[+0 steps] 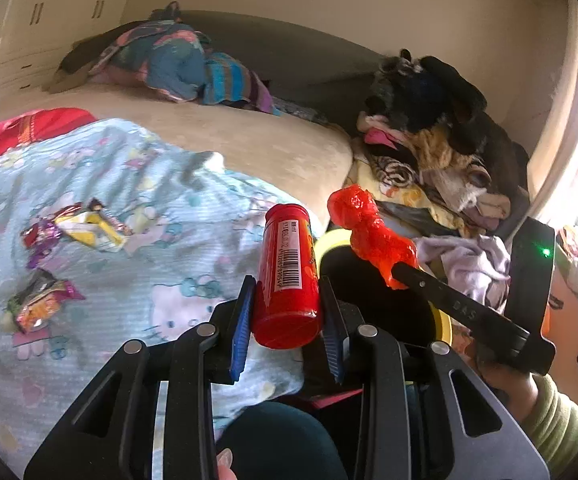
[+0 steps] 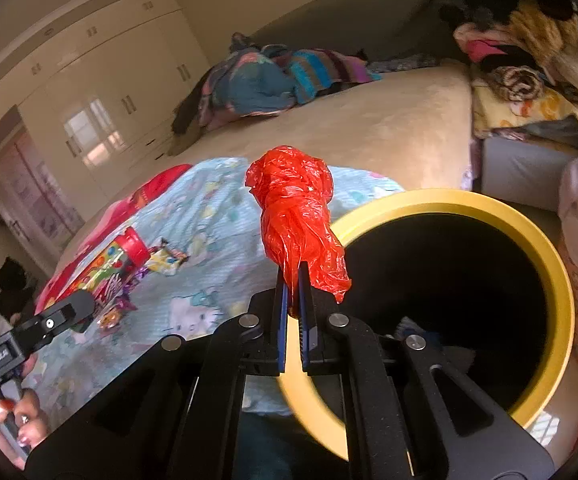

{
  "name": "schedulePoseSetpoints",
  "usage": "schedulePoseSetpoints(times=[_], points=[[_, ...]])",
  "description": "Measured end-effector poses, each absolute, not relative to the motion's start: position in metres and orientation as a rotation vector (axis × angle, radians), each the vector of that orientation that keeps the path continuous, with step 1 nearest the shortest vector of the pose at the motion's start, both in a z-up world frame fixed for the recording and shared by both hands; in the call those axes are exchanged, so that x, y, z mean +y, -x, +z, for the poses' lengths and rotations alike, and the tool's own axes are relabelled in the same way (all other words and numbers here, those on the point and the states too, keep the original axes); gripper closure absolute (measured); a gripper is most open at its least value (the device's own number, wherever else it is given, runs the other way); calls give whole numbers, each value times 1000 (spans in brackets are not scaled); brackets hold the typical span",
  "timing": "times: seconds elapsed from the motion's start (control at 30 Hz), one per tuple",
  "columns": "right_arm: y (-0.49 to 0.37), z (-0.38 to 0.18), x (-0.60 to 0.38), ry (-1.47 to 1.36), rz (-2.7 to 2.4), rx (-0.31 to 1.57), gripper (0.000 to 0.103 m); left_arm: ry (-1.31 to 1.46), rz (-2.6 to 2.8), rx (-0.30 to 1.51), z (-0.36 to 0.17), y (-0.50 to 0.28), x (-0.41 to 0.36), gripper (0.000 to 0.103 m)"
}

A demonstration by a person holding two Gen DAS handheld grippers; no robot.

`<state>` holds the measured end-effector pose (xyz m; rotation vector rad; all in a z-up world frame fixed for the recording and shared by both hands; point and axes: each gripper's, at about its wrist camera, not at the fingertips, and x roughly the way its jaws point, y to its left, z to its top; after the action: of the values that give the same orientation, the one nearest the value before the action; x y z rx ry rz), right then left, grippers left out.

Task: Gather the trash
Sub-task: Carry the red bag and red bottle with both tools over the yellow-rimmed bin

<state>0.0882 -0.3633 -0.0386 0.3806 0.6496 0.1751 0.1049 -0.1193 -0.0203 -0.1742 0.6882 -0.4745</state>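
My left gripper (image 1: 287, 304) is shut on a red candy tube (image 1: 287, 276) with a barcode label, held above the bed's edge. It also shows in the right wrist view (image 2: 113, 268). My right gripper (image 2: 293, 280) is shut on a crumpled red plastic bag (image 2: 299, 216), held just left of the yellow-rimmed bin (image 2: 545, 248). The bag (image 1: 369, 232) and the bin's rim (image 1: 329, 240) also show in the left wrist view. Candy wrappers (image 1: 85, 228) and another wrapper (image 1: 41, 304) lie on the light-blue blanket (image 1: 149, 208).
The beige bed (image 2: 369, 128) carries a heap of striped and blue clothes (image 2: 273, 80) at the back. A tall pile of clothes (image 1: 441, 148) stands right of the bed. White wardrobes (image 2: 109, 80) line the far wall.
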Motion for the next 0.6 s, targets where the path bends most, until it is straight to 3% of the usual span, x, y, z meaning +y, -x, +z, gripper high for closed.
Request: schedulePoseSetpoints(times=[0.6], points=[[-83, -66, -424, -469, 24, 715, 101, 66, -598, 760, -43, -113, -209, 73]])
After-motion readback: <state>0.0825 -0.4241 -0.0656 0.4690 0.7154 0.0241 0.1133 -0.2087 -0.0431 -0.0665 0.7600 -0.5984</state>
